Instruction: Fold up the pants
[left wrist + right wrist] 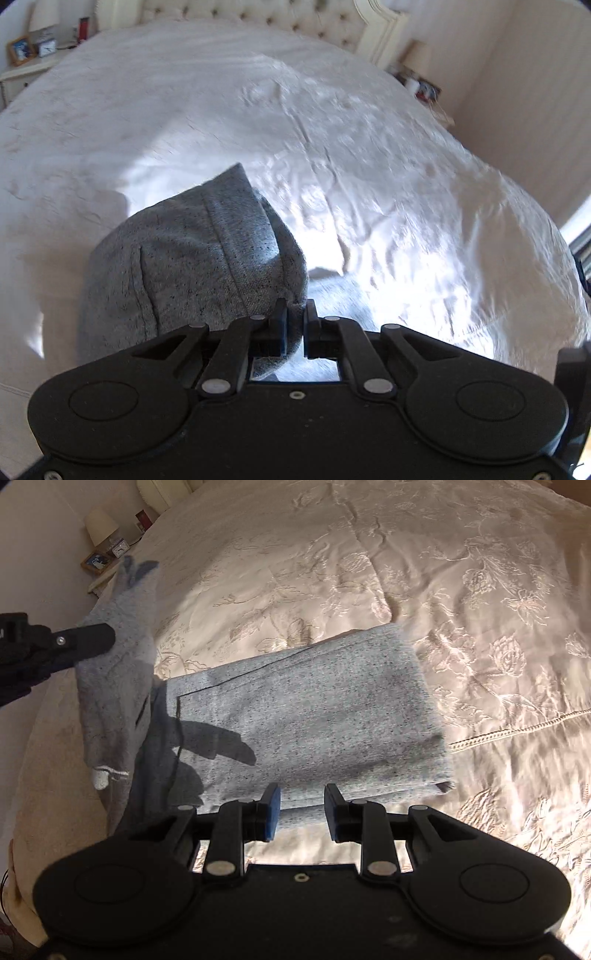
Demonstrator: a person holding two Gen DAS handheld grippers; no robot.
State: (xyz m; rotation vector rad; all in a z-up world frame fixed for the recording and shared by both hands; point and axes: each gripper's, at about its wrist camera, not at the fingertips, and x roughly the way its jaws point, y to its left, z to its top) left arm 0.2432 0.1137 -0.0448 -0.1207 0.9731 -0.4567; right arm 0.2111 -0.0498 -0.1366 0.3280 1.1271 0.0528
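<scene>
The grey knit pants [310, 716] lie partly folded on the bed. My left gripper [295, 310] is shut on an edge of the pants [192, 266] and holds that part lifted above the bed. In the right wrist view the left gripper [88, 642] shows at the left with the lifted pants end [114, 686] hanging from it. My right gripper [302, 805] is open and empty, just in front of the near edge of the folded part.
The bed has a cream embroidered bedspread [480, 590] and a tufted headboard [295, 18]. A nightstand [26, 70] with a lamp, clock and picture frame stands at the left. Another nightstand [424, 85] stands by the right wall.
</scene>
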